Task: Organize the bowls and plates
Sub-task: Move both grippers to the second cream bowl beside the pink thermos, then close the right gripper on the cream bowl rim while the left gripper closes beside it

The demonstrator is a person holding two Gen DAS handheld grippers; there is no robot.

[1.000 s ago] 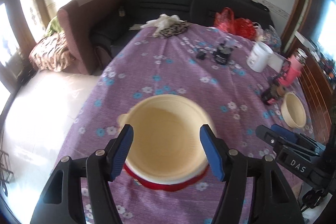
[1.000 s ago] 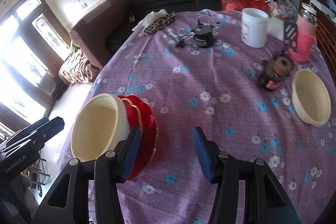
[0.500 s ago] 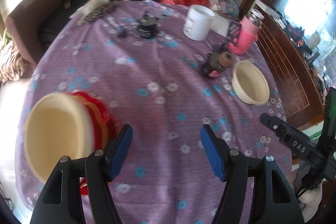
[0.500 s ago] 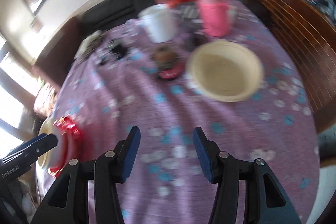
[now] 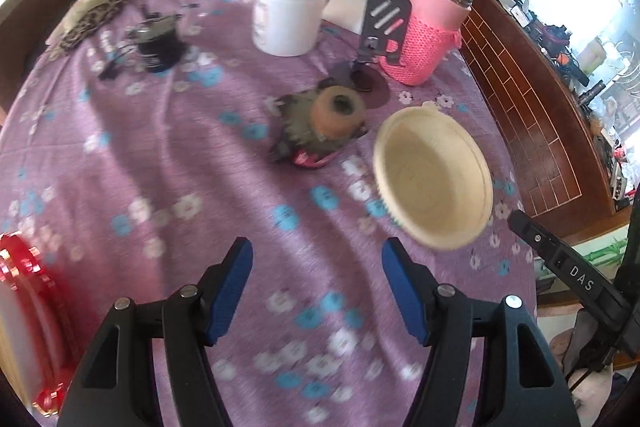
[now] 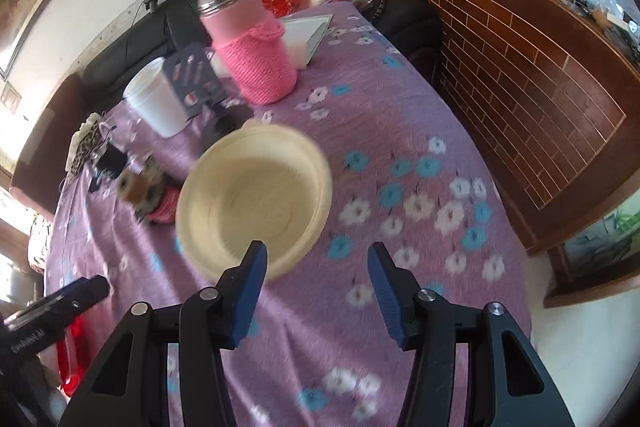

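A cream bowl [image 5: 434,177] sits on the purple flowered tablecloth near the table's right edge; it also shows in the right wrist view [image 6: 256,199]. My right gripper [image 6: 316,291] is open and empty just in front of the bowl, its left finger near the bowl's near rim. My left gripper [image 5: 316,291] is open and empty above bare cloth, left of the bowl. A stack of red plates with a cream bowl [image 5: 24,323] lies at the far left edge, blurred; its red rim shows in the right wrist view [image 6: 70,359].
A pink knitted-sleeve flask [image 5: 430,31], a white tub [image 5: 290,11], a black phone stand [image 5: 380,27], a tape roll on a dark lump [image 5: 324,127] and a small black jar [image 5: 158,41] stand behind the bowl. A brick-pattern wooden cabinet [image 6: 520,75] borders the table's right side.
Both grippers have swung right, away from the red plate stack and toward the lone cream bowl. The right gripper now sits close to that bowl. Both stayed open.
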